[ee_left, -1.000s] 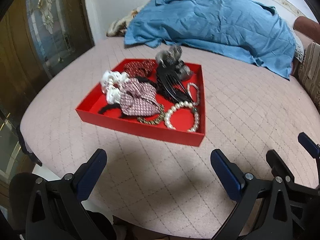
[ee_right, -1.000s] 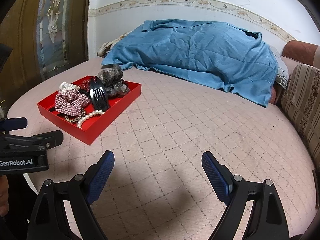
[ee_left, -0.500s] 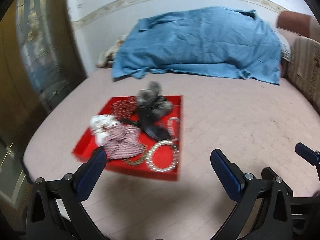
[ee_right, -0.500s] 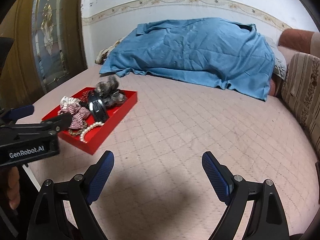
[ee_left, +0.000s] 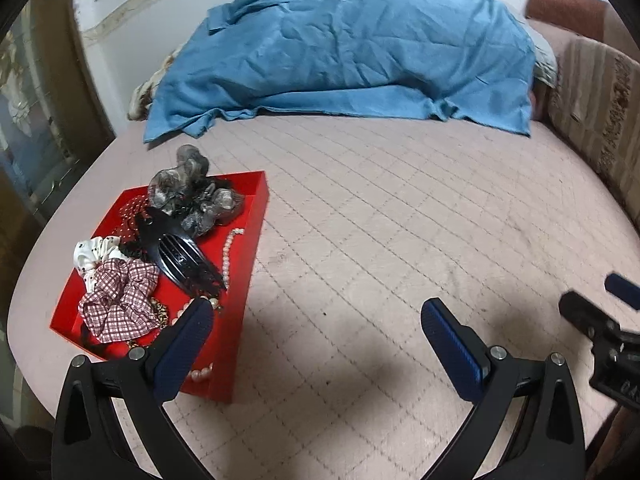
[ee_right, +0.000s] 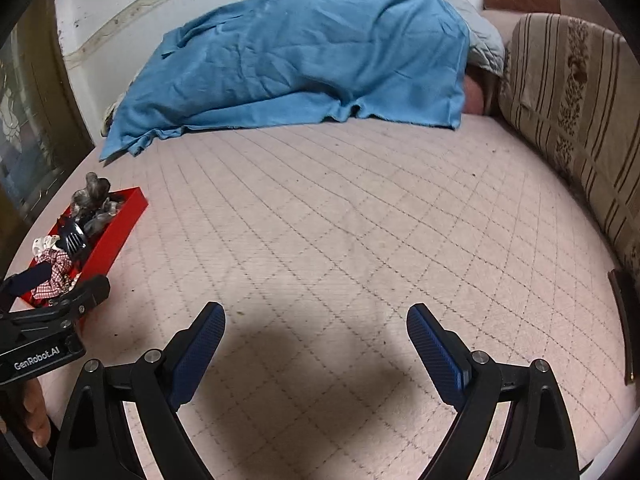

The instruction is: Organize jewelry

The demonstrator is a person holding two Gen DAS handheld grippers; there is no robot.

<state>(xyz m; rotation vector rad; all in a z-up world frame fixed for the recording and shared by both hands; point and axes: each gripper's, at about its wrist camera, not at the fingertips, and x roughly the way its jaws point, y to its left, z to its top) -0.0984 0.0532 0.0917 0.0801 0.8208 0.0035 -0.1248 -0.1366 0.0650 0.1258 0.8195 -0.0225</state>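
On the bed (ee_left: 400, 240), the red tray (ee_left: 256, 216) of jewelry lies left of both tools, left tool (ee_left: 316, 332) and right tool (ee_right: 316, 336), each wide open and empty. The left should probably approach the pearl necklace (ee_left: 229, 252) slowly from above.

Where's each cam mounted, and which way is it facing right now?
Left wrist: on the left claw, looking along the bed at the red tray lower left; right claw at right edge.
Right wrist: on the right claw, facing the blue blanket; left claw and a hand lower left.
Shared: tray, blanket, bed.
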